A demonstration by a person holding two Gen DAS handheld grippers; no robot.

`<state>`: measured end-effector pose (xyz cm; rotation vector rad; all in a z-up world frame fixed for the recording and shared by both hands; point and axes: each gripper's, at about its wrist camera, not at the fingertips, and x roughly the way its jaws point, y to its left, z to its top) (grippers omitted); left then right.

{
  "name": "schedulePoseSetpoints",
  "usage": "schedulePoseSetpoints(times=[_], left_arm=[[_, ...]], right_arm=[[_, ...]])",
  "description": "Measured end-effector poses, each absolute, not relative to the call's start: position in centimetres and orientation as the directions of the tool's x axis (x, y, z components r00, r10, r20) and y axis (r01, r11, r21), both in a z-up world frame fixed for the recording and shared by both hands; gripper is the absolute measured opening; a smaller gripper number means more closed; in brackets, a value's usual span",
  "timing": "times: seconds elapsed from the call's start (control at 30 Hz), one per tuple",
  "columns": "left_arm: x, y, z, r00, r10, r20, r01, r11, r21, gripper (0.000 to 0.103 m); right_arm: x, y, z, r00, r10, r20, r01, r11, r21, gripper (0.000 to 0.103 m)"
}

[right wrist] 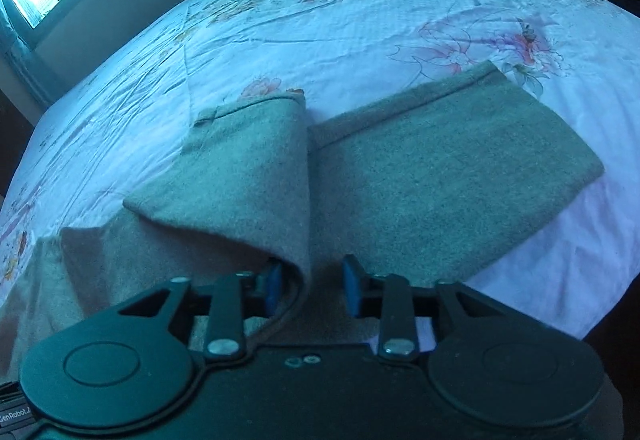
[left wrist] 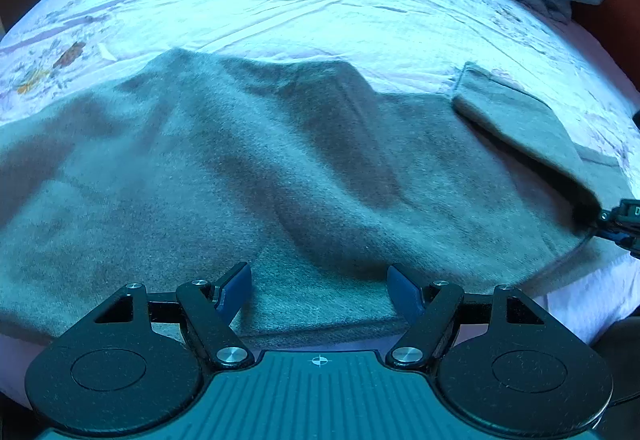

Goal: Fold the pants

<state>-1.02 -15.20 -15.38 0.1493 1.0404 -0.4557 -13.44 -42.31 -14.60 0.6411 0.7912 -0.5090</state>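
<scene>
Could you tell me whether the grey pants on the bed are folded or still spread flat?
Partly folded: one leg end of the pants is doubled back over itself.

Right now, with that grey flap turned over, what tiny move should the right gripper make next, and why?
Probably ease the right gripper straight back, out of the pants. Its jaws stand apart, the turned-over flap already lies on the cloth below, and only its edge curls round one pad, so lifting could drag the fold open.

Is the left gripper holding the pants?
No, the left gripper stands open over the pants, with nothing pinched between its pads.
</scene>
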Motion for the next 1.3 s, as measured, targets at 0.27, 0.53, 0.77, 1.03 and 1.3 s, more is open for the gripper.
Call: schedulePoseSetpoints(times=[0.27, 0.53, 0.77, 1.03, 1.3], left_arm=[[-1.2, -15.4, -15.5, 0.432, -0.282, -0.857, 0.436, 0.897, -0.076, 0.075], [-1.5, -15.7, -15.7, 0.432, -0.277, -0.858, 0.456, 0.888, -0.057, 0.075], [-1.4, -15.8, -15.7, 0.431, -0.276, -0.859, 0.447, 0.892, -0.062, 0.075], [-0.9, -15.2, -15.5, 0.425, -0.284, -0.860, 0.428, 0.900, -0.086, 0.075], [-0.5, -14.9, -15.6, 0.419, -0.282, -0.863, 0.417, 0.904, -0.093, 0.075]], right_arm=[[-16.1, -41.5, -12.0, 0.679, -0.169, -0.714, 0.591, 0.703, 0.395, 0.000], [-17.1, -42.3, -15.6, 0.607, -0.162, -0.778, 0.650, 0.663, 0.370, 0.000], [-16.8, -40.8, -12.7, 0.591, -0.294, -0.751, 0.600, 0.783, 0.164, 0.042], [-11.3, -37.7, -10.8, 0.671, -0.249, -0.698, 0.388, 0.921, 0.045, 0.040], [-5.6, -34.7, -11.7, 0.660, -0.149, -0.736, 0.187, 0.982, -0.031, 0.037]])
